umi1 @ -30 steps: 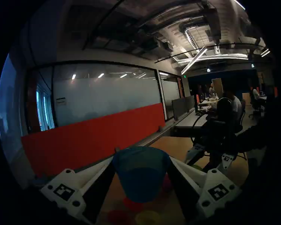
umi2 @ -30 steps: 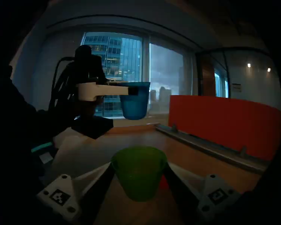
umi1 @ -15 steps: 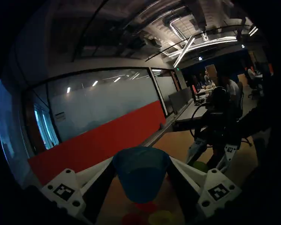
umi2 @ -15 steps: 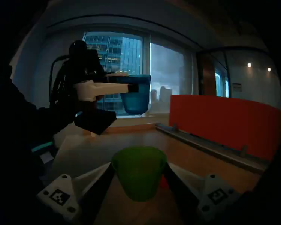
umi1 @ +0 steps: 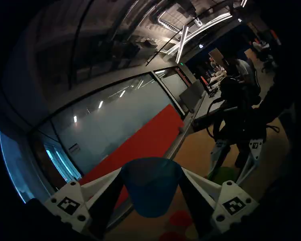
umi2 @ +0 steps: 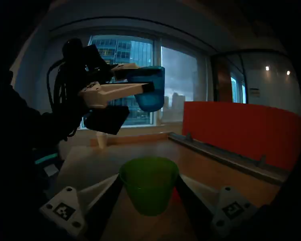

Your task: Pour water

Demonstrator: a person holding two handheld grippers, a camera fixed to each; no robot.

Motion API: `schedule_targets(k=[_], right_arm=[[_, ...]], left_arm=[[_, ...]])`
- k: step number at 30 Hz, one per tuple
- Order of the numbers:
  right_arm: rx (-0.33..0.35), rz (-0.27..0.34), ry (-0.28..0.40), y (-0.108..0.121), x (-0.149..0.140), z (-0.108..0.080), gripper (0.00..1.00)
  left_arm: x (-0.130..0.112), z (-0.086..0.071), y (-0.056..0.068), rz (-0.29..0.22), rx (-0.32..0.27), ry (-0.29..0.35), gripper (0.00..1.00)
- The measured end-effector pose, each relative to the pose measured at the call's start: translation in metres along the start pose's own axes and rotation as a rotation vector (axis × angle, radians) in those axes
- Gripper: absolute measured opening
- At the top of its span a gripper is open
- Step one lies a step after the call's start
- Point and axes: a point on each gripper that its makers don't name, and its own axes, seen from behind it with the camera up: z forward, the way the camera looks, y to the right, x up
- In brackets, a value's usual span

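Left gripper view: left gripper (umi1: 152, 176) low in the middle, jaws clamped on a blue cup (umi1: 151, 195), one white finger pressed to each side, open rim facing the far side. Cannot tell the water level inside. Whole scene slanted in this view, with a red panel (umi1: 150, 136) and a glass wall (umi1: 122, 108) rising toward the upper right. Near the bottom edge, red and yellow discs (umi1: 180, 219) on the wooden worktop (umi1: 194, 150). Farther off to the right, the right gripper (umi1: 235, 158) with its two white fingers around a green cup (umi1: 224, 174), dark cables and a dark sleeve (umi1: 271, 104) behind it.

Right gripper view: right gripper at bottom centre, jaws closed on the green cup from both sides, cup upright, mouth open to the top, close above the worktop. Higher up and left of centre, the left gripper gripped by a dark hand (umi2: 72, 104), fingers reaching to the right and pinching the blue cup. Blue cup tilted off upright, raised well above the worktop and above the green cup, farther away than it, in front of a large window (umi2: 182, 80). Small white cup (umi2: 101, 139) on the far left part of the worktop, well apart from both coloured cups. Red panel along the right side.
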Motion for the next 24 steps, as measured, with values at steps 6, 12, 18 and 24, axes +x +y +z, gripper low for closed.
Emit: schedule_targets(k=[6,12,18,24], right_arm=[[0.010,0.002,0.001,-0.003,0.000,0.001,0.91],[0.016,0.000,0.005,-0.005,0.001,0.001,0.91],[0.021,-0.001,0.008,-0.007,0.001,0.000,0.91],[0.028,0.001,0.010,-0.009,0.001,0.000,0.91]], left_arm=[[0.012,-0.001,-0.003,0.088,0.016,0.006,0.88],[0.022,0.000,-0.004,0.166,0.027,0.008,0.88],[0.025,0.003,-0.003,0.232,0.035,0.005,0.88],[0.026,0.005,-0.002,0.273,0.030,0.000,0.88]])
